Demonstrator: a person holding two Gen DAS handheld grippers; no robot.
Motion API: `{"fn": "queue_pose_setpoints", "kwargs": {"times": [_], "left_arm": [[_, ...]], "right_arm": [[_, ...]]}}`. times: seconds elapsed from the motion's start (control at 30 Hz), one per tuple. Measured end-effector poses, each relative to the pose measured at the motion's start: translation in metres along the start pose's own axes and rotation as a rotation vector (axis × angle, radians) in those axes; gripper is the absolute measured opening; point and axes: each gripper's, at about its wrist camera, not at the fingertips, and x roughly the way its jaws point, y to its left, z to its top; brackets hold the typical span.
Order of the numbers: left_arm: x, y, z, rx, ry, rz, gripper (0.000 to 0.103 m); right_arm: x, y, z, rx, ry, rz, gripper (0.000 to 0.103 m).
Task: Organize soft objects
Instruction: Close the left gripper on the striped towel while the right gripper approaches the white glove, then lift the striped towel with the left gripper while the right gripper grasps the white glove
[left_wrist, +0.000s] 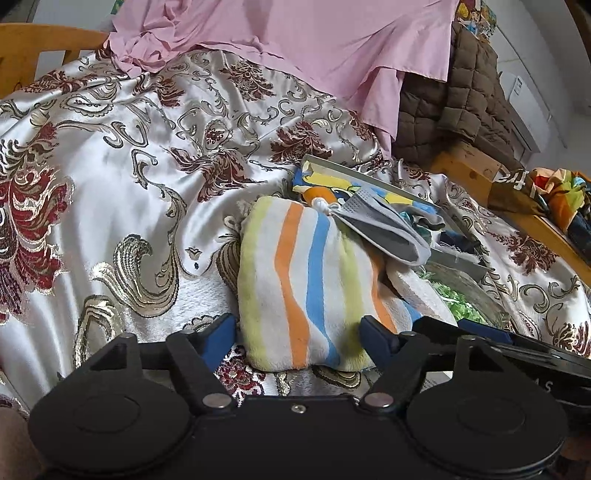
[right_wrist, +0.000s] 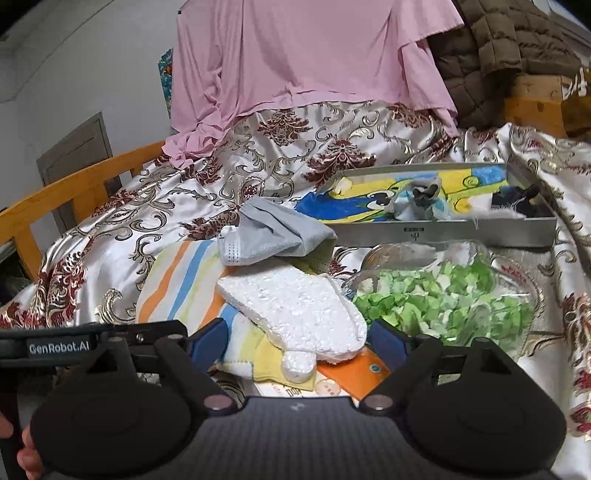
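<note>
Two grippers sit low over the bed, side by side. The left gripper (left_wrist: 297, 330) has its jaws partly open on either side of the near end of the striped towel (left_wrist: 303, 280); its blue pads are close to the cloth but not squeezing it that I can see. The right gripper (right_wrist: 295, 338) is wide open around the white foam piece (right_wrist: 295, 314), which lies on the towel, and it holds nothing. A grey mask (right_wrist: 273, 236) rests on the towel's far end. The tray (right_wrist: 443, 230) waits behind, with small soft things inside, and a bowl (right_wrist: 443, 295) of green bits sits close by. I think the foam should go first. Pinch it gently near the middle, since foam can snap. Lift slowly so the bowl is not bumped.
</note>
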Motion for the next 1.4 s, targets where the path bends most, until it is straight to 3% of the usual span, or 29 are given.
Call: {"fn": "queue_pose_setpoints", "kwargs": {"times": [0.2, 0.4, 0.67, 0.97, 1.17, 1.4], "left_arm": [[0.003, -0.003, -0.002, 0.041, 0.015, 0.019, 0.052], [0.004, -0.004, -0.002, 0.048, 0.014, 0.029, 0.048], [0.003, -0.004, -0.004, 0.052, 0.009, 0.039, 0.047], [0.004, -0.004, -0.004, 0.052, 0.01, 0.039, 0.047], [0.003, -0.005, -0.004, 0.052, 0.011, 0.038, 0.046], [0.003, -0.004, -0.005, 0.057, 0.013, 0.038, 0.031]], "right_arm": [[-0.001, -0.002, 0.0, 0.018, -0.01, 0.013, 0.079], [-0.003, -0.002, 0.0, 0.027, -0.012, 0.032, 0.069], [-0.005, -0.002, 0.001, 0.049, -0.025, 0.073, 0.076], [-0.009, -0.005, 0.001, 0.072, -0.053, 0.102, 0.076], [-0.007, -0.005, 0.002, 0.088, -0.047, 0.087, 0.063], [-0.007, -0.005, 0.002, 0.087, -0.05, 0.083, 0.062]]}}
